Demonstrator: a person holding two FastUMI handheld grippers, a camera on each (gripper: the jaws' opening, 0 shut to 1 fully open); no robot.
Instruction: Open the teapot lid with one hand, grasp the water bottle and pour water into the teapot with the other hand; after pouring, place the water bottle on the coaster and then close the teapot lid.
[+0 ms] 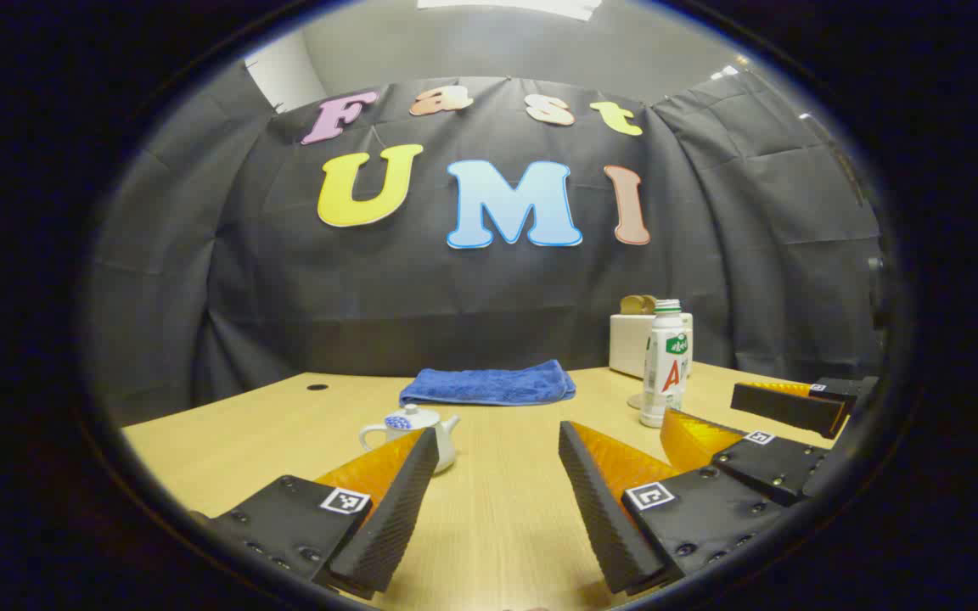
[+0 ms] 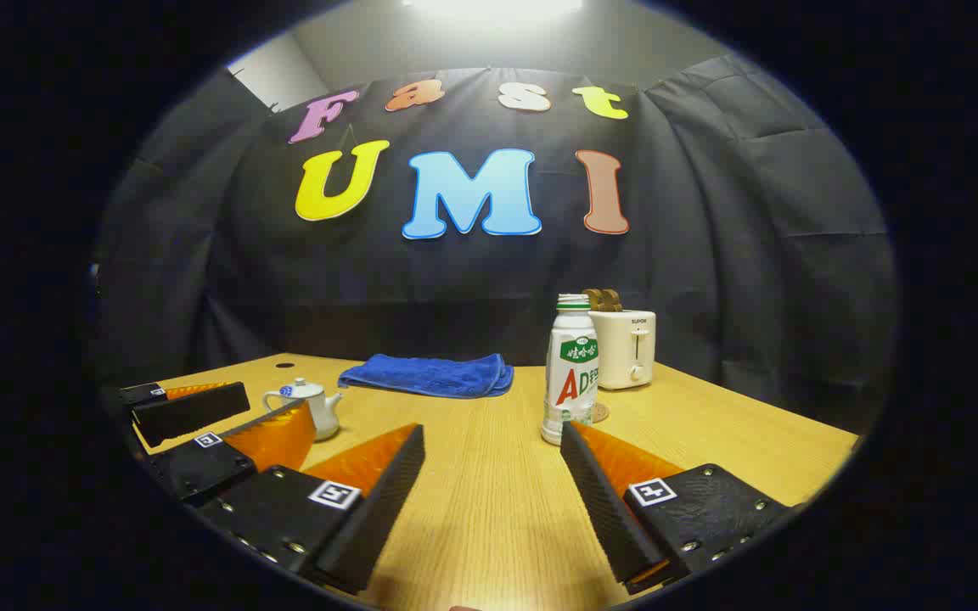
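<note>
Two grippers hang low over the wooden counter (image 1: 497, 509), each with fingers spread wide and nothing between them: the left gripper (image 1: 497, 445) at the bottom of the left gripper view, the right gripper (image 2: 493, 441) at the bottom of the right gripper view. Past the left gripper's left finger stands the teapot (image 1: 413, 428), lid on. Right of centre, the water bottle (image 2: 571, 369) stands upright beside the coaster (image 2: 600, 413). Farther back lie a blue towel (image 2: 429, 375) and a toaster (image 2: 625, 348).

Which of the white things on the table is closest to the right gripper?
The water bottle, upright just beyond the right gripper. The white teapot sits off to the left, and the toaster stands farther back behind the bottle.
</note>
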